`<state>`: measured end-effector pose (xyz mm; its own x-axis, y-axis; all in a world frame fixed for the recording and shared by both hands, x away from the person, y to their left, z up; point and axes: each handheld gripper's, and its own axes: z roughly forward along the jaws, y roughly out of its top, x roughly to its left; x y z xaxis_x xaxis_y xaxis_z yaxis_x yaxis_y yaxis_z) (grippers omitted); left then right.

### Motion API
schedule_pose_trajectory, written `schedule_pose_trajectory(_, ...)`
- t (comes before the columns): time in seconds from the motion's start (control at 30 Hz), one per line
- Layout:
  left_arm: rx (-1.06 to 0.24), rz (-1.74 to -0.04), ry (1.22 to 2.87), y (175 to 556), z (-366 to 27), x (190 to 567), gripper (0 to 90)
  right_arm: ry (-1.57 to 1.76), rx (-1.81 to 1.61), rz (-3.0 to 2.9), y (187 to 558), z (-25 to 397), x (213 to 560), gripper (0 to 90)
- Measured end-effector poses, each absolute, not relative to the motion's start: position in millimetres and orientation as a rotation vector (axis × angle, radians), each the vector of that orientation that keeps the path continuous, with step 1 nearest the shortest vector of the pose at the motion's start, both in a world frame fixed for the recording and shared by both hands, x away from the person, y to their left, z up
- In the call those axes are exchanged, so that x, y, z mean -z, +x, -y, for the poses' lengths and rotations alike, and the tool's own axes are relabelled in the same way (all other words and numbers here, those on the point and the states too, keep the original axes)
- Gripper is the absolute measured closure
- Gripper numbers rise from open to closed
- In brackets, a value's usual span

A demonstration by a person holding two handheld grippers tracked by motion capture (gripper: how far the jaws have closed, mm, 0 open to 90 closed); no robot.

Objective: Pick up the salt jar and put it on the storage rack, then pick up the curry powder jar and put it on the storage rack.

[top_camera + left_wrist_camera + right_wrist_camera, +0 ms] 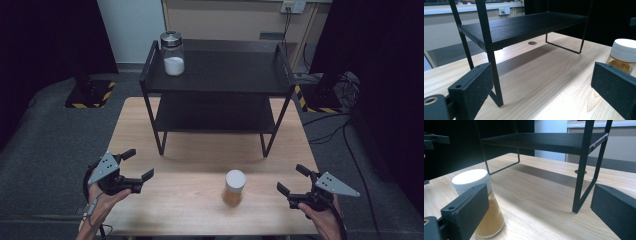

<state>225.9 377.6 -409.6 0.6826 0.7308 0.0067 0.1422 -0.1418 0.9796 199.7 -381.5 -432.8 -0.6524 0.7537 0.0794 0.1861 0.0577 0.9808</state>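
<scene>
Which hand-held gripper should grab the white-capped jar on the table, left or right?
Right, probably. The right hand-held gripper sits open, closer to the jar, jaws facing it. The left hand-held gripper is open too, but farther off.

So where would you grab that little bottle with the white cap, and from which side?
Probably around the clear body of the bottle, just under the white cap. It stands upright on the table, and its round sides suit two flat jaws closing level. The right tool looks the better choice, coming in from the bottle's right: its jaws are open, and the bottle already sits near its left jaw in the right gripper view.
</scene>
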Motion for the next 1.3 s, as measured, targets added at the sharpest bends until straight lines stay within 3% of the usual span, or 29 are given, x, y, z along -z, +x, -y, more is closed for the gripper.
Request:
schedule_pose_trajectory(1.0,-0.596,-0.727,1.626,221,-387,414,2.9,0.907,-1.668,-1.906,204,385,432,0.7)
schedule_pose_trajectory(1.3,-0.579,-0.732,1.632,223,-389,414,2.4,0.845,-1.690,-1.924,209,387,415,1.0)
